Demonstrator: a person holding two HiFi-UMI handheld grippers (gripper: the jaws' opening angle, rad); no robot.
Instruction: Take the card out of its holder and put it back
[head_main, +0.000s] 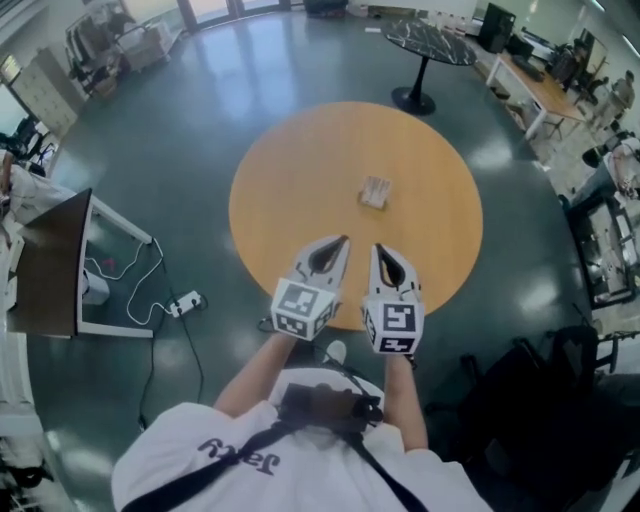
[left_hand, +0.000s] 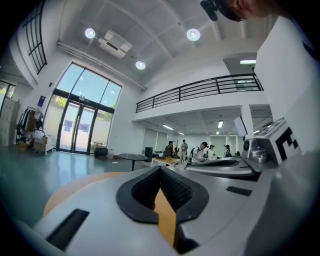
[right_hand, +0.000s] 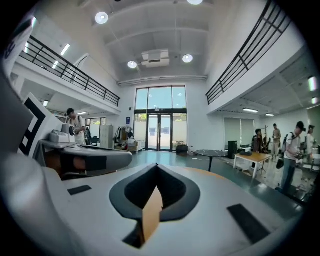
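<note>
The left gripper (head_main: 338, 243) and the right gripper (head_main: 379, 250) both have their jaws pressed together at the tips with nothing between them. They hover side by side over the near edge of the round table (head_main: 290, 190). The card holder (head_main: 375, 191) stands farther out on the table, well apart from both grippers.

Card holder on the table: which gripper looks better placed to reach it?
Right, by a little. In the head view the right gripper lies straight below the card holder; the left gripper sits off to one side. Both are shut and short of it.
</note>
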